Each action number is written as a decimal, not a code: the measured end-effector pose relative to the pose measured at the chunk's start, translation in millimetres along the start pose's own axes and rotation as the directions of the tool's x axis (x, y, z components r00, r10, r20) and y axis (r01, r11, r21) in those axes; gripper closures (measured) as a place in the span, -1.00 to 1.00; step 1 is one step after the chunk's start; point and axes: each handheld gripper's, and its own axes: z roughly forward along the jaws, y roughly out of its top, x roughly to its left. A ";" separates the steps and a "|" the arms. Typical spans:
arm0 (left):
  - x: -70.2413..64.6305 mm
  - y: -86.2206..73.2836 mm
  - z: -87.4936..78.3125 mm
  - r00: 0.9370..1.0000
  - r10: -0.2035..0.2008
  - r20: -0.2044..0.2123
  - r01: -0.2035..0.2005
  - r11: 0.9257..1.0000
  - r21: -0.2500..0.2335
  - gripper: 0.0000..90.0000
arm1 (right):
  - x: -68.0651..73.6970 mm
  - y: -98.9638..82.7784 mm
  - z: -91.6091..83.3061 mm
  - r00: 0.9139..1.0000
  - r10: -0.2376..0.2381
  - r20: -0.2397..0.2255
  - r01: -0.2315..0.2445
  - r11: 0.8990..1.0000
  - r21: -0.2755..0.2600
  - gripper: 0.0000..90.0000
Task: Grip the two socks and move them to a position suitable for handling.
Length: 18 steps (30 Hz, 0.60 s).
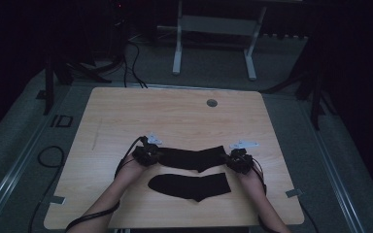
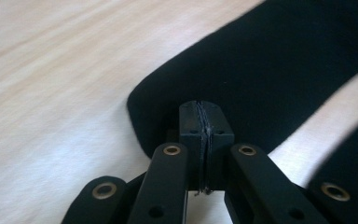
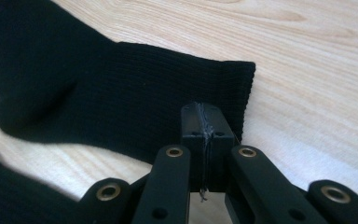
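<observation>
Two black socks lie on the wooden table (image 1: 126, 111). The far sock (image 1: 194, 158) stretches between both grippers. My left gripper (image 1: 156, 154) is shut on its rounded toe end, and in the left gripper view the jaws (image 2: 204, 112) meet on a thin fold of the sock (image 2: 270, 70). My right gripper (image 1: 231, 160) is shut on the ribbed cuff end (image 3: 121, 93), its jaws (image 3: 204, 116) pinched at the cuff's edge. The near sock (image 1: 192, 186) lies flat just in front, between the person's forearms, untouched; a corner of it (image 2: 354, 154) (image 3: 9, 196) shows in each gripper view.
A grey round grommet (image 1: 211, 103) sits in the table's far middle. Beyond the table, a white metal frame (image 1: 213, 29) and cables (image 1: 131, 63) lie on the grey floor. Bare tabletop spreads behind and to the left of the socks.
</observation>
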 end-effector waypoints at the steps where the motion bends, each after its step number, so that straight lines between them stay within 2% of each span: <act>1: 1.3 -0.2 -0.1 1.000 0.002 -0.002 -0.002 1.000 -0.001 0.96 | 1.8 -1.7 -0.5 1.000 0.000 -0.003 0.000 1.000 -0.004 0.98; 4: 2.5 -0.6 -0.1 0.999 0.010 -0.032 -0.010 1.000 -0.007 0.96 | 7.9 -4.9 -3.3 1.000 -0.010 -0.017 0.010 1.000 -0.001 0.97; 12: 5.0 -0.9 0.0 1.000 0.002 -0.016 -0.003 1.000 -0.012 0.94 | 10.4 -5.5 -3.7 1.000 -0.012 -0.028 0.012 1.000 0.001 0.92; 14: 5.5 -1.5 -0.7 1.000 -0.012 0.013 0.012 1.000 -0.021 0.76 | 9.9 -4.8 -3.3 0.999 0.000 -0.045 0.000 1.000 -0.001 0.80; 16: 4.4 -2.0 -1.5 1.000 -0.013 0.023 0.014 0.999 -0.036 0.42 | 9.4 -4.1 -3.5 0.998 0.006 -0.058 -0.006 1.000 0.001 0.77; 17: 2.3 -2.4 -7.5 1.000 -0.001 0.031 0.002 0.999 -0.046 0.42 | 9.4 -3.1 -4.6 0.998 0.009 -0.060 -0.009 1.000 0.003 0.75; 18: 1.7 -2.8 -10.8 1.000 0.001 0.030 0.000 0.999 -0.054 0.18 | 9.3 1.3 -11.5 0.997 0.010 -0.072 -0.011 1.000 -0.014 0.56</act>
